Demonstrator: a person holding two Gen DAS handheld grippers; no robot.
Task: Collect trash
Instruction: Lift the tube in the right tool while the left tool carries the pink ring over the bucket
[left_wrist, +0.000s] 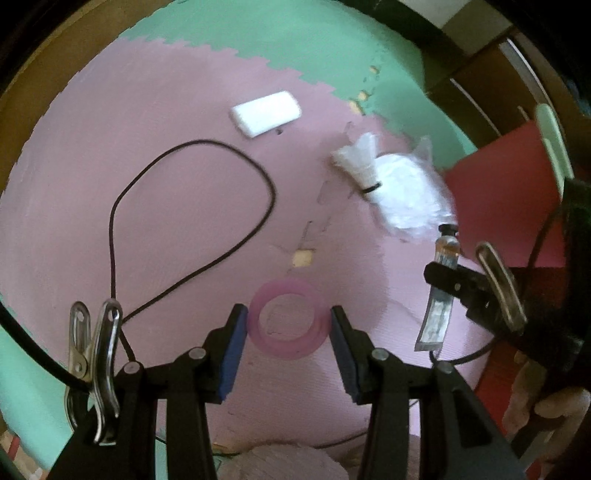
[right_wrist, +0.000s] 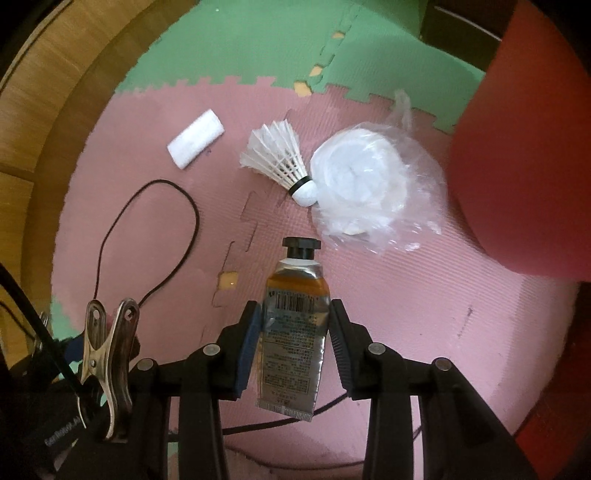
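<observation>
Both grippers hold trash above the foam floor mat.

Left gripper clenched on a pink ring, pads pressing its two sides. Right gripper grasping a metal tube with black cap, held by its middle, cap pointing away from the camera; from the left wrist view the tube hangs clear of the mat. Lying on the pink mat: white shuttlecock touching a clear plastic bag with white contents, white foam block apart to the left, thin black cord loop. Red sheet at right edge.
</observation>
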